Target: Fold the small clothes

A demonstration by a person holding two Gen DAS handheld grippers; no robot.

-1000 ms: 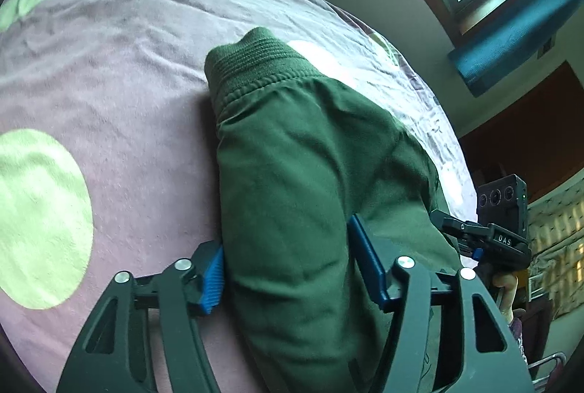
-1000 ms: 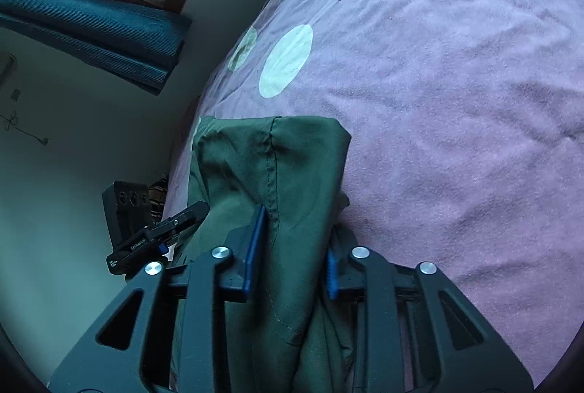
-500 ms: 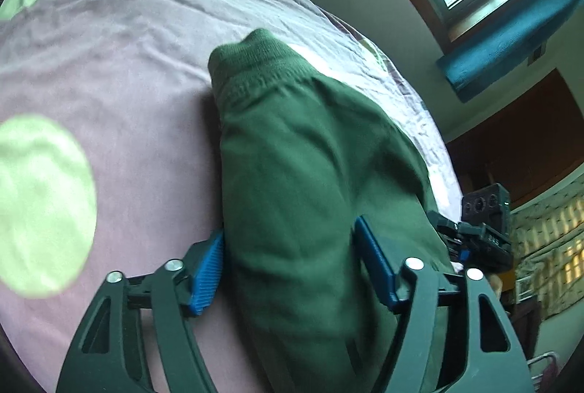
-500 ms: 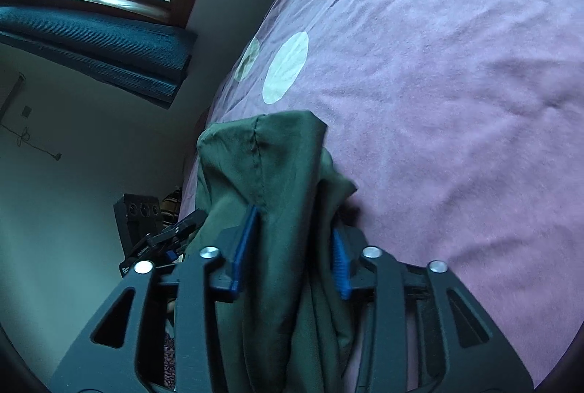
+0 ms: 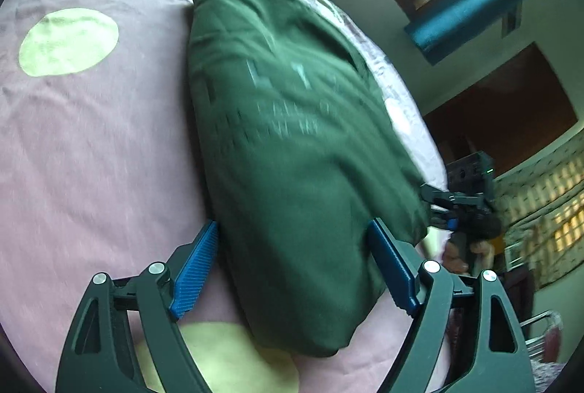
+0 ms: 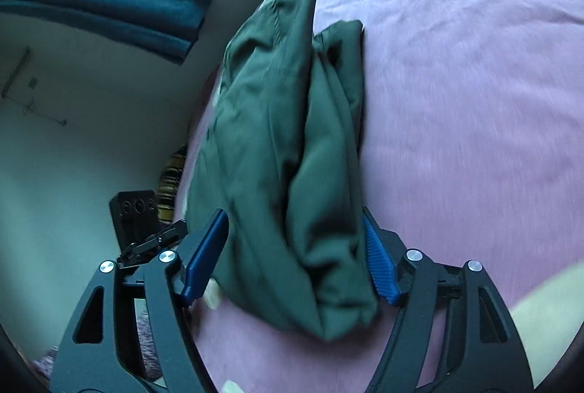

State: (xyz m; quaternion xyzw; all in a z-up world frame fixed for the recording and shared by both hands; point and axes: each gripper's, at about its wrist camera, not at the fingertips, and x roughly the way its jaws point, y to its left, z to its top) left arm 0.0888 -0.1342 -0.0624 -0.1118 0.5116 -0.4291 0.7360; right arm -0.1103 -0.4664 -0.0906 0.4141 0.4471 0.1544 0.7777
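A dark green garment [image 5: 292, 144] lies folded on the pink bedspread [image 5: 91, 137], its ribbed band at the far end and faint printed letters on top. It also shows in the right wrist view [image 6: 288, 174] as a bunched fold. My left gripper [image 5: 295, 269] is open, its blue pads either side of the garment's near end. My right gripper [image 6: 295, 258] is open too, jaws wide around the near end of the cloth. The right gripper also shows at the far right of the left wrist view [image 5: 460, 206].
The bedspread has pale green dots [image 5: 69, 40]. A window with a blue blind [image 5: 474, 2] is on the wall beyond the bed. A dark wooden cabinet [image 5: 511, 108] and a patterned curtain [image 5: 547, 203] stand to the right.
Both grippers have opened and drawn back from the green garment, which now lies released on the bed. The right gripper was shut on the cloth before.
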